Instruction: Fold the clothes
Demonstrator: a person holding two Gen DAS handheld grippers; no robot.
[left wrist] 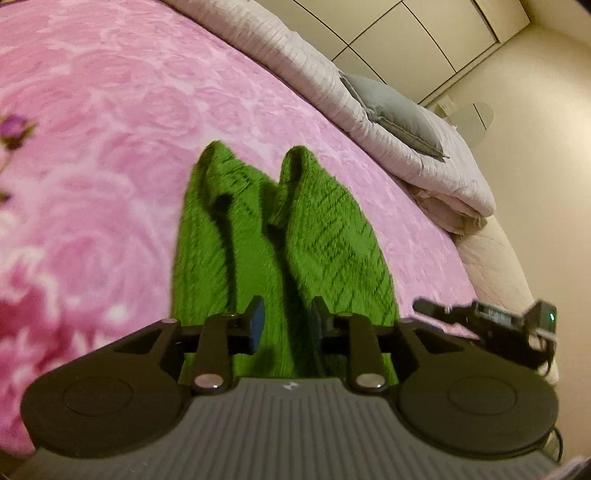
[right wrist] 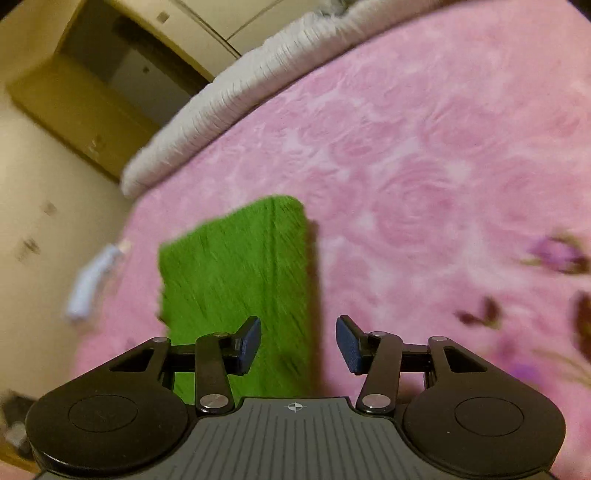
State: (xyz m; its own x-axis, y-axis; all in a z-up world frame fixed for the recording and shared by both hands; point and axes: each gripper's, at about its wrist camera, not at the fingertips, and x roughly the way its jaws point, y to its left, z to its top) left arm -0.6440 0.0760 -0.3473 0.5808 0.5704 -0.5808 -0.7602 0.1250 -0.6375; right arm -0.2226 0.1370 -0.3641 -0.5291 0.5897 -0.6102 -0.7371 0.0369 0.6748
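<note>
Both the left gripper (left wrist: 286, 317) and right gripper (right wrist: 298, 345) sit released over the green knit (left wrist: 280, 236) at lower centre on the pink blanket (left wrist: 110, 110), so a careless swipe could probably undo the fold, though there's loads of open bed toward the upper left.

Home bedroom, bed with pink rose blanket (left wrist: 129, 110), folded quilt (left wrist: 388, 122), grey pillow (left wrist: 395, 110), wardrobe doors (left wrist: 406, 29)

Green knit garment (left wrist: 280, 229), pink rose-patterned blanket (left wrist: 110, 110), grey pillow (left wrist: 395, 110)
</note>
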